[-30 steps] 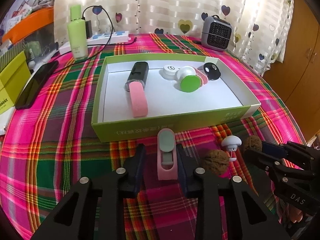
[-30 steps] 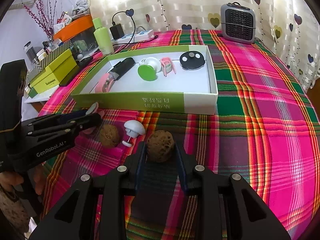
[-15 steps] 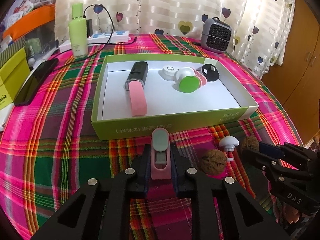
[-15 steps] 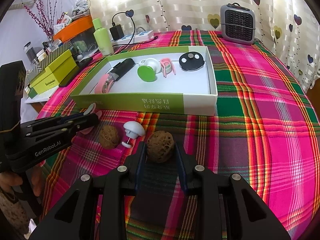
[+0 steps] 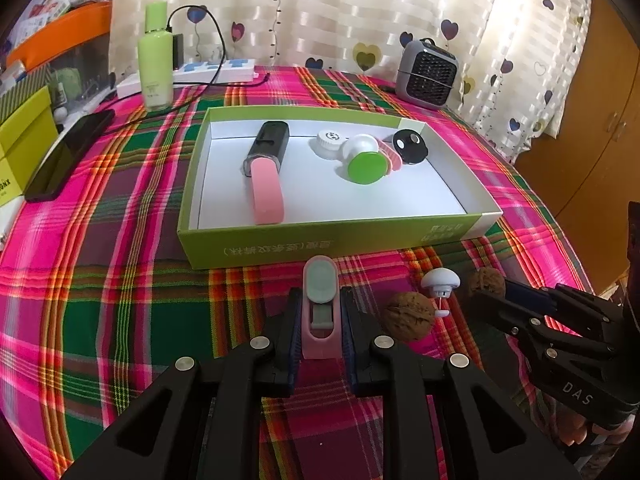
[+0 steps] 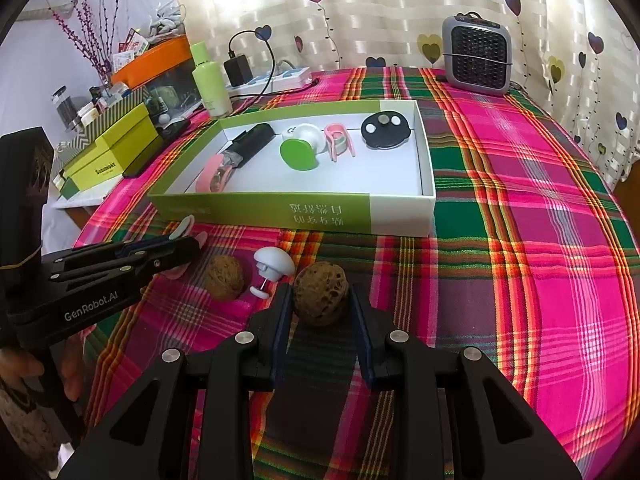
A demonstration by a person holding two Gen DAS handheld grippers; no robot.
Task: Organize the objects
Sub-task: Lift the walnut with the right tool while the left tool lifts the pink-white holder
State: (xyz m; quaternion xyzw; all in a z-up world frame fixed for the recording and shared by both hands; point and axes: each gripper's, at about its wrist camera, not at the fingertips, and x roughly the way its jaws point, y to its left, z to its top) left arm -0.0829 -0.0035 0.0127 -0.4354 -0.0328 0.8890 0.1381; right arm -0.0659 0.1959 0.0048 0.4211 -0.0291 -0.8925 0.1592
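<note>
My left gripper (image 5: 320, 300) is shut on a pink and grey clip (image 5: 320, 292) that lies on the plaid cloth just in front of the green box (image 5: 320, 242). My right gripper (image 6: 319, 294) is shut on a brown walnut (image 6: 320, 298), with a finger touching each side. Between the two grippers lie a second walnut (image 5: 410, 316) and a small white mushroom-shaped piece (image 5: 440, 282). Inside the box are a pink band on a black device (image 5: 266, 168), a green and white round piece (image 5: 366, 164), a white cap, a pink clip and a black disc (image 5: 410, 146).
A grey heater (image 6: 476, 56) stands at the back right. A green bottle (image 5: 155, 56), a power strip with cable and a black phone (image 5: 68, 156) sit at the back left. Yellow-green boxes (image 6: 112, 148) line the left edge. A wooden cabinet stands right of the table.
The left jaws have closed onto the pink and grey clip, which lay loose between them a second ago. The right gripper and its walnut have not moved.
</note>
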